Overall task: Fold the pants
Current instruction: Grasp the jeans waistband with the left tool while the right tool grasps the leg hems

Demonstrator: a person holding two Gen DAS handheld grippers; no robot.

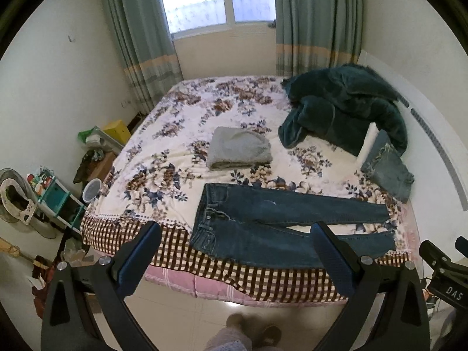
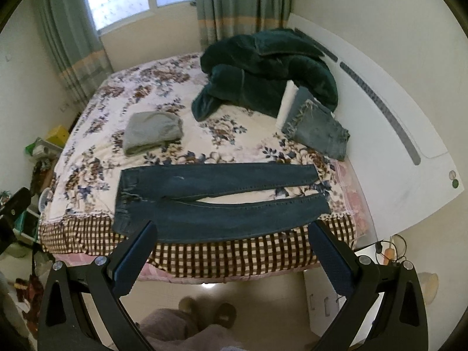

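Dark blue jeans [image 1: 263, 219] lie flat near the bed's front edge, waist to the left, both legs stretched to the right with a small gap between them. They also show in the right wrist view [image 2: 210, 201]. My left gripper [image 1: 237, 234] is open and empty, held above the floor in front of the bed, short of the jeans. My right gripper [image 2: 231, 234] is open and empty too, in front of the near leg. The right gripper's body shows at the left view's right edge [image 1: 444, 272].
The bed [image 1: 163, 158] has a floral cover with a checked front edge. On it lie a folded grey garment [image 1: 238, 149], a dark green blanket heap [image 1: 345, 111] and folded light jeans [image 1: 386, 169]. Clutter and shelves stand left of the bed [image 1: 58, 196]. My feet are on the floor below.
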